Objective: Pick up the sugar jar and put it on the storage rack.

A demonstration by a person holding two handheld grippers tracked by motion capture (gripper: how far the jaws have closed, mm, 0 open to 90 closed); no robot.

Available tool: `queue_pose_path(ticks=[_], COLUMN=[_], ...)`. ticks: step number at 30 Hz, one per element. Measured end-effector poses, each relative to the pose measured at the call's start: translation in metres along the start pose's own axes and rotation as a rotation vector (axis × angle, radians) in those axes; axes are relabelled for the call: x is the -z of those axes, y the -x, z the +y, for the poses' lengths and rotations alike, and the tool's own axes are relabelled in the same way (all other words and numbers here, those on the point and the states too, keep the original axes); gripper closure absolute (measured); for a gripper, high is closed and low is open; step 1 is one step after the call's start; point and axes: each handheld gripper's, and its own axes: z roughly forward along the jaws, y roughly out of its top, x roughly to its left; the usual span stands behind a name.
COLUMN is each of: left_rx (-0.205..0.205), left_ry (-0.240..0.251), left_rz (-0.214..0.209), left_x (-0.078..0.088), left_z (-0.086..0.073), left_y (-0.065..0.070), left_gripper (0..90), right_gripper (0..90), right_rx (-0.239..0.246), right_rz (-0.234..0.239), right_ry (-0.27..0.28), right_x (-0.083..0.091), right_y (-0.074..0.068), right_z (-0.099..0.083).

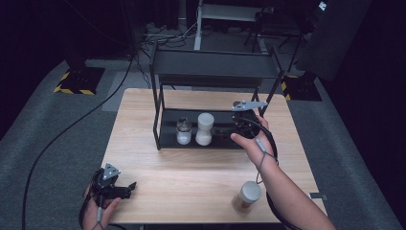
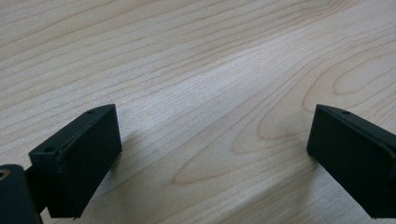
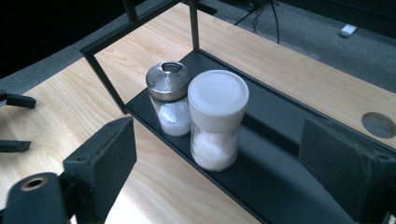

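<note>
A black two-tier rack point(image 1: 214, 64) stands at the back of the wooden table point(image 1: 191, 167). On its lower shelf point(image 3: 275, 121) a glass shaker with a metal lid point(image 1: 184, 131) point(image 3: 169, 97) stands touching a taller jar with a white lid point(image 1: 205, 128) point(image 3: 217, 119), both holding white grains. My right gripper point(image 1: 221, 132) point(image 3: 219, 154) hovers just right of the white-lid jar, open, pointing at it with nothing between its pads. My left gripper point(image 1: 130, 188) point(image 2: 212, 135) rests low at the table's front left corner, open over bare wood.
A jar with a white lid and brownish contents point(image 1: 247, 196) stands near the table's front right edge, beside my right forearm. The rack's upright posts point(image 3: 192, 23) frame the shelf. A round hole point(image 3: 378, 124) sits in the tabletop behind the rack. Cables cross the floor beyond.
</note>
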Motion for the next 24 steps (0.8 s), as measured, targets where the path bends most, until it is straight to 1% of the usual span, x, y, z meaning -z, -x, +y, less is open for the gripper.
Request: queue_pose_path(ticks=[11, 21, 24], left_rx=[0.0, 0.0, 0.0], left_ry=[0.0, 0.0, 0.0], left_rz=[0.0, 0.0, 0.0], left_x=[0.0, 0.0, 0.0], left_z=[0.0, 0.0, 0.0], left_y=[0.0, 0.0, 0.0], left_gripper=[2.4, 2.4, 2.4], right_gripper=[10.2, 9.8, 9.3], right_rx=[0.037, 0.055, 0.053], right_rz=[-0.013, -0.017, -0.017], right_ry=[0.015, 0.025, 0.028], right_x=[0.042, 0.068, 0.075], right_y=[-0.006, -0.015, -0.017], right_z=[-0.01, -0.024, -0.031])
